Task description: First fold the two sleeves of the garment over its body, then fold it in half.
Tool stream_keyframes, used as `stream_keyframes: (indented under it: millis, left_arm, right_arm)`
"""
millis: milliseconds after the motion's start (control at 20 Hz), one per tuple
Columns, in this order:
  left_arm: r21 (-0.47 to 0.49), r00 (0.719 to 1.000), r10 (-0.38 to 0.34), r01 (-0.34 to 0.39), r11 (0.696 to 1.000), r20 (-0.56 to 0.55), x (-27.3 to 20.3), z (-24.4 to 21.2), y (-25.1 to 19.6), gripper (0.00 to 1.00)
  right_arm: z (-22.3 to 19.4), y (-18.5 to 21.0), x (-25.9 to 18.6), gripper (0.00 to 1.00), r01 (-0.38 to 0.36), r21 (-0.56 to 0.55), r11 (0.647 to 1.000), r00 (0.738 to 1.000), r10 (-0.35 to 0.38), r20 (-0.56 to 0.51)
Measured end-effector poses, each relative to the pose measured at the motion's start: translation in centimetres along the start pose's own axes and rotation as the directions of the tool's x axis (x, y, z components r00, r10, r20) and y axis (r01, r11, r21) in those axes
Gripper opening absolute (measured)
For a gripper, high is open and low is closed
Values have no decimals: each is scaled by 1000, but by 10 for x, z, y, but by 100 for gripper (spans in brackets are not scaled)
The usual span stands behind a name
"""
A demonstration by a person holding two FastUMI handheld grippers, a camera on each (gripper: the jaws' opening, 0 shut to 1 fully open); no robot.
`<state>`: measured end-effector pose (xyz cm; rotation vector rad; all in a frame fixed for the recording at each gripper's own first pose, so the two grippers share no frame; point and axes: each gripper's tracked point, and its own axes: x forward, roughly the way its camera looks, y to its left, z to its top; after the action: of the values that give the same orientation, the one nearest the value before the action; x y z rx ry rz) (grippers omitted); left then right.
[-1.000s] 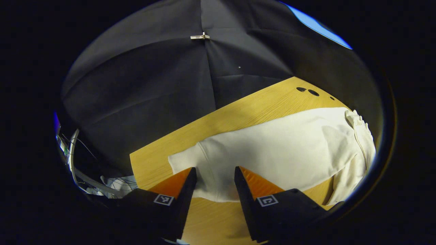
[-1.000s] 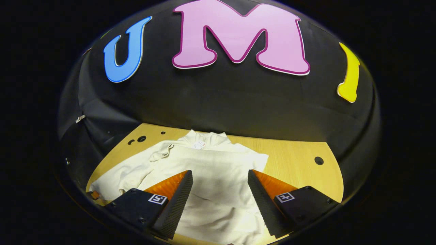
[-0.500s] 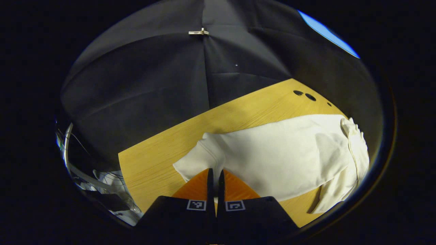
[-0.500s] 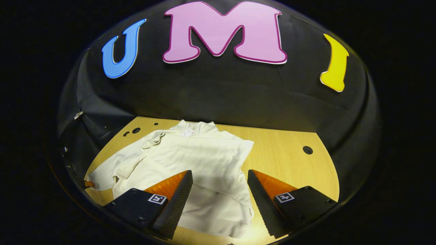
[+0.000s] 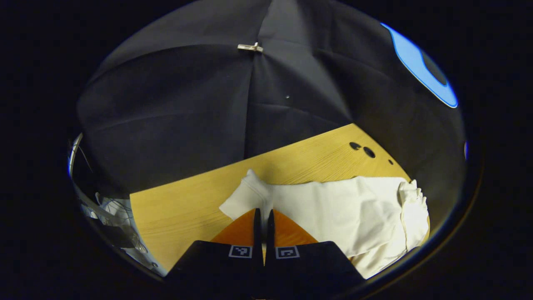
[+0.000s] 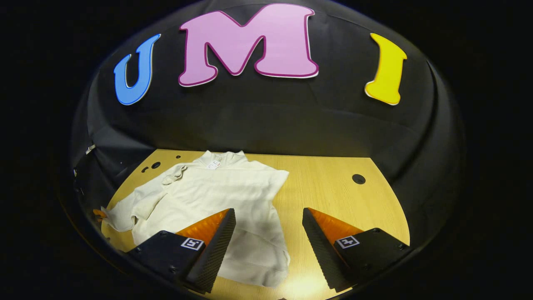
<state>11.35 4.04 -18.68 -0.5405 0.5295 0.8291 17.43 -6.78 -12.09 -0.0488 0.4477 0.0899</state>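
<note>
1. L gripper [image 5: 262,214], nearest in left gripper view: your jaws are pinched together on the sleeve cuff [image 5: 245,198] w/ cloth drawn up between the fingers. Judged reason: a cuff grip lets the whole sleeve trail behind when you carry it over the body.

2. R gripper [image 6: 269,216], right gripper view: jaws spread wide, nothing between the fingers, hovering above the garment's near hem and the bare table. Prob. parked there to stay clear of the sleeve's path, or ready to pin the body if it drags.

3. Garment [image 6: 216,196], cream sweatshirt: lies flat on the left half of the table [image 6: 333,196], collar [image 6: 220,158] toward the far edge, hem toward the near edge. The side nearer table centre looks already folded in; straight edge, no loose sleeve there. The other sleeve reaches toward the near-left corner, its end lifted.

4. Table, wood top: right half bare, cable hole [image 6: 358,179] near the far-right area; small holes [image 5: 361,148] by the far-left corner.

5. Status, est.: 2nd sleeve fold under way; half-fold not yet done. Risk: body bunching if you pull low; lift before crossing.
</note>
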Motion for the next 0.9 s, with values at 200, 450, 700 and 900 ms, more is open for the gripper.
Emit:
stream_keyframes:
  millis: [200,450,700,900]
  left_arm:
    - [35,995,-85,83,996,45,1,36,-60,6]
    - [118,972,-222,213,970,73,-5,57,-163,6]
    - [223,934,-351,328,918,72,-26,54,-264,6]
    - [275,892,-448,416,867,64,-42,38,-341,6]
  right_arm:
    - [-12,-21,-1,99,28,22,999,1000,-28,-10]
    - [-30,-56,-2,99,72,74,995,997,-70,-35]
    - [-41,-92,-2,99,115,111,987,993,-110,-50]
    - [-50,-116,0,99,139,127,982,989,-132,-61]
